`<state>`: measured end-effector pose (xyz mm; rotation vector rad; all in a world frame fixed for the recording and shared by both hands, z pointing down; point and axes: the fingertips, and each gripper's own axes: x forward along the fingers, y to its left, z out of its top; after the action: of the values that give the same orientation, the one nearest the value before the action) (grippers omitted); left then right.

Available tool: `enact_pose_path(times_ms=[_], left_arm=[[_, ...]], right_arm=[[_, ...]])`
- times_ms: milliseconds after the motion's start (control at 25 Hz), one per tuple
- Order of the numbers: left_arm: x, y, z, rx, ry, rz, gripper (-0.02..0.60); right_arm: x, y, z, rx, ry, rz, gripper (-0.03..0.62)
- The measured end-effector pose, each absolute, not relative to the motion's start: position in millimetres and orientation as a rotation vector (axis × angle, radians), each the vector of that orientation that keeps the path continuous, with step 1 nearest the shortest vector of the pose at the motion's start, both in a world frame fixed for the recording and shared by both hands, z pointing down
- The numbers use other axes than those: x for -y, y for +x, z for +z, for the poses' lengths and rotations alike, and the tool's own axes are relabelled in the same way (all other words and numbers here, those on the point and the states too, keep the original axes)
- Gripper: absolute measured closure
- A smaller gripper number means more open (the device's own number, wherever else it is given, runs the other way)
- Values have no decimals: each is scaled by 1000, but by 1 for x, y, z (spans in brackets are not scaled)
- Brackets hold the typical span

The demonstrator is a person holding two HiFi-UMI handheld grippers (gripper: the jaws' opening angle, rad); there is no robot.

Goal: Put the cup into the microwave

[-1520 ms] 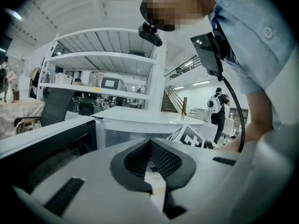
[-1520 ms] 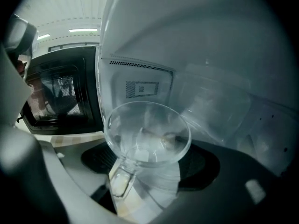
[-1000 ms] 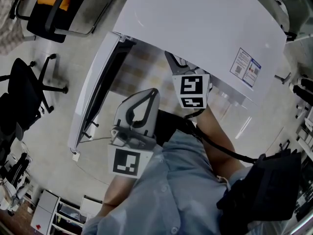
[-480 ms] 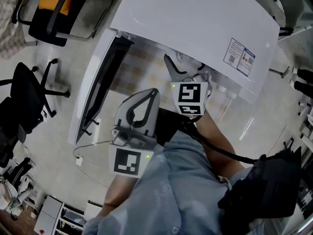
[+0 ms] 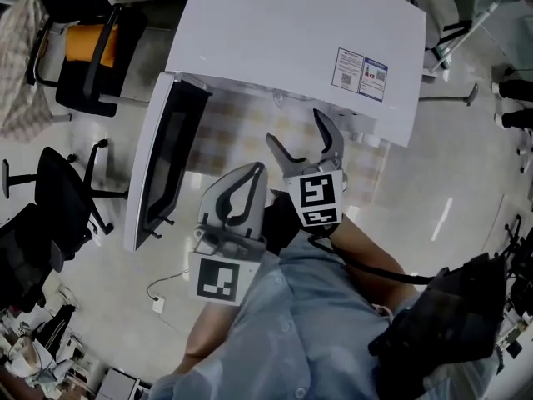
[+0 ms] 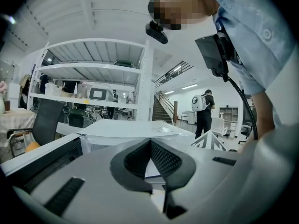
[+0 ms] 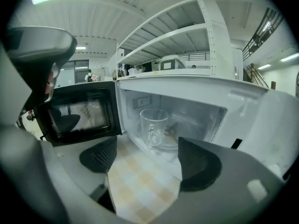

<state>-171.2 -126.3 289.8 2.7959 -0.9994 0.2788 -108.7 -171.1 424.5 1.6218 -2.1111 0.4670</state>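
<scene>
The white microwave [image 5: 291,40] stands with its door [image 5: 162,165] swung open to the left. In the right gripper view a clear glass cup [image 7: 152,125] stands upright inside the microwave [image 7: 233,111], handle towards me, beside the open door [image 7: 77,113]. My right gripper [image 5: 296,127] hangs just outside the opening, open, nothing between its pads [image 7: 198,164]; the right gripper [image 7: 147,160] is apart from the cup. My left gripper [image 5: 258,169] is held close to my body, left of the right one, shut and holding nothing. In its own view the left gripper [image 6: 150,160] points over the microwave's top [image 6: 131,127].
A checked cloth [image 5: 225,132] lies under the microwave's front. Office chairs [image 5: 50,190] stand on the floor at the left, one with an orange seat [image 5: 92,44]. A cable and plug [image 5: 158,302] lie on the floor. Shelving [image 6: 93,92] and a distant person [image 6: 204,111] are behind.
My right gripper has drawn back out from under the microwave's top, so its open jaws now show in front of the opening. Both grippers and the head view have shifted back.
</scene>
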Motion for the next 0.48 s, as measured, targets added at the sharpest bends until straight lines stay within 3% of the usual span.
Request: enact_pose_path(times_ms=[120, 240, 360, 480], left_arm=[[122, -167, 288, 989, 2808, 279, 577], [120, -165, 290, 983, 2813, 290, 577], [121, -166, 295, 985, 2804, 305, 577], [126, -171, 301, 996, 2785, 325, 577]], right_arm=[[164, -113, 424, 2138, 1621, 488, 254], [164, -119, 425, 2146, 1630, 478, 377], [166, -127, 431, 2149, 1623, 496, 592], [173, -139, 439, 2163, 1589, 534, 592]])
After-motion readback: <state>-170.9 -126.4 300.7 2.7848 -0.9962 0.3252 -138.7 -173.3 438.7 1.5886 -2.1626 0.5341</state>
